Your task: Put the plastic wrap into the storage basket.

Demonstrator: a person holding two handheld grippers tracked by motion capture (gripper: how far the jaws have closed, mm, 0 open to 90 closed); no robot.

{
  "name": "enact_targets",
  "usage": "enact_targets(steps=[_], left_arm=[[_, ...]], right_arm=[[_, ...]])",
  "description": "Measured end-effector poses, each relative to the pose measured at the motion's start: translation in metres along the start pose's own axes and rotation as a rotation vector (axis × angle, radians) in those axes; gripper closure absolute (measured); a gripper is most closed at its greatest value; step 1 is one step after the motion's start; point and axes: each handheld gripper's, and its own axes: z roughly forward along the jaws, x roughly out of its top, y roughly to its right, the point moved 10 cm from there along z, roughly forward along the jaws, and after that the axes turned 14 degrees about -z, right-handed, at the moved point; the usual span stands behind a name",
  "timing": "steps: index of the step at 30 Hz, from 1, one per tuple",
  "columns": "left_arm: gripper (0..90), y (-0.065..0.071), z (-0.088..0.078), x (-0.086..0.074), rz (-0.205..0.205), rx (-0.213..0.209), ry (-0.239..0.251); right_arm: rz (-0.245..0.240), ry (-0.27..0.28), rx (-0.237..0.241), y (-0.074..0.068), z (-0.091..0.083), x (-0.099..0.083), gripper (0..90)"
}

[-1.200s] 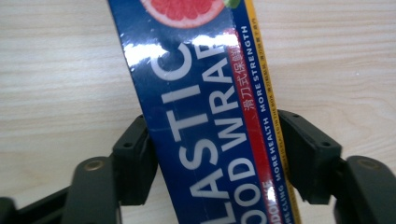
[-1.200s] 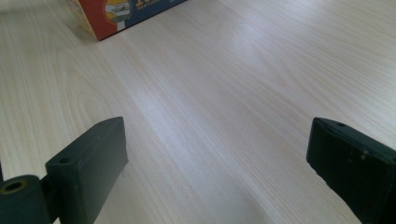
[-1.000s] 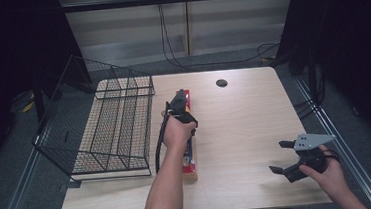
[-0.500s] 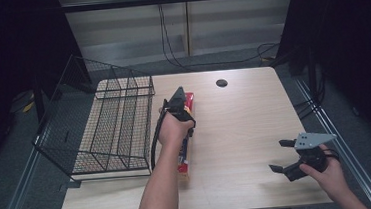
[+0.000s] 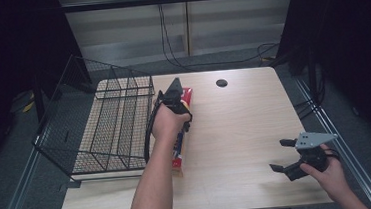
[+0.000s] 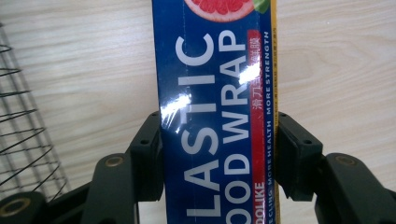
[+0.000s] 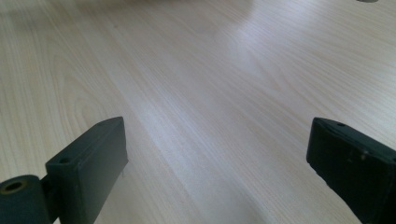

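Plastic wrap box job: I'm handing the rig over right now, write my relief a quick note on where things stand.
Left gripper: shut on the plastic wrap box, jaws pressed on both long sides.
Right gripper: open, holding nothing, over bare table at the near right.
The box lies lengthwise on the table beside the wire basket, outside it.
Done: box gripped.
Left, probably: lift it and place it, likely in the basket.

**Hidden and cut off**

From my station: plastic wrap box (image 6: pixel 217 112) runs off top and bottom of the left gripper view, first letter lost. In the high view my hand (image 5: pixel 167 121) covers its middle. Small print unreadable.
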Motion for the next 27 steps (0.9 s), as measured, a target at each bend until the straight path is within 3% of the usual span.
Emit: enact_targets(steps=[13,19,27], left_arm=[[44.3,-0.01,-0.034,0.0,-0.037,0.007,0.022],[44.3,-0.013,-0.045,-0.001,-0.015,0.01,0.013],[44.3,-0.016,-0.057,-0.001,-0.021,0.016,0.003]], right_arm=[[0.003,0.004,-0.011,0.002,-0.001,0.0,4.7],[0.004,0.005,-0.014,0.002,-0.001,0.001,4.7],[-0.002,0.004,-0.004,0.001,0.0,0.001,4.7]])
